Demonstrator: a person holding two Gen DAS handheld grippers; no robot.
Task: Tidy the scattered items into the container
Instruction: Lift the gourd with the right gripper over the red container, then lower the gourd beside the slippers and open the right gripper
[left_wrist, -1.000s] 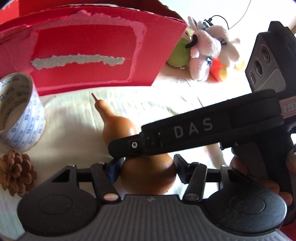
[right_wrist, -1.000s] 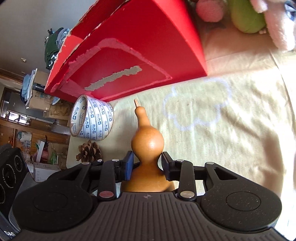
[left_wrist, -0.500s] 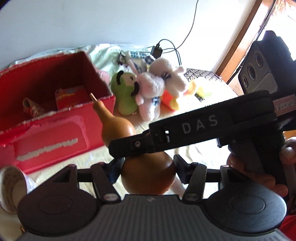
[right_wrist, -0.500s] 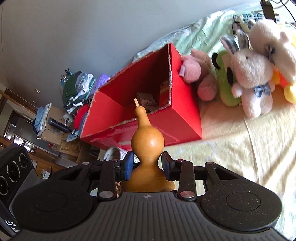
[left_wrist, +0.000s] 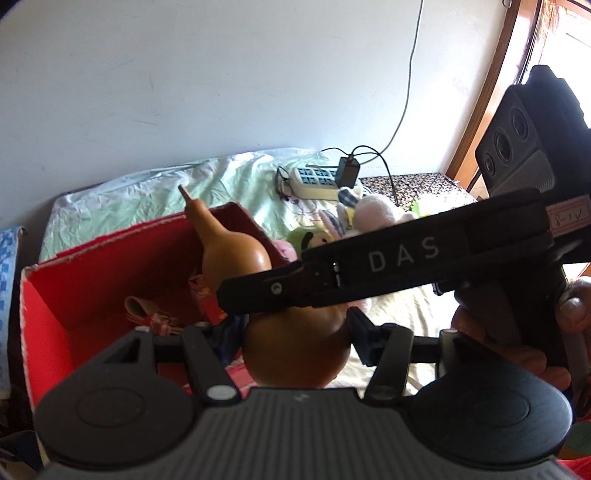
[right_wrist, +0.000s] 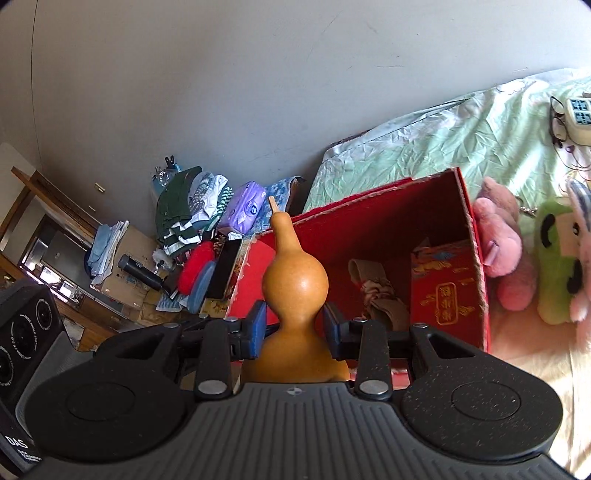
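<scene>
Jaws of both grippers clamp gourd (right_wrist: 295, 277); right gripper (left_wrist: 266, 291) reads "DAS".

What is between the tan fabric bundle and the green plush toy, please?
In the right wrist view: the small red packet, the red box's side wall, and a pink plush toy.

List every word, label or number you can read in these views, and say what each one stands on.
"DAS": white letters on the arm of the right hand-held gripper that crosses the left wrist view.
"8-1V", roughly: handwritten on a pale sticker on that same unit; not certain.
"DAS": on the black unit at the right wrist view's lower left edge; smaller lines beneath are unreadable.
Gold characters on the red packet inside the red box: too blurred to read.
</scene>
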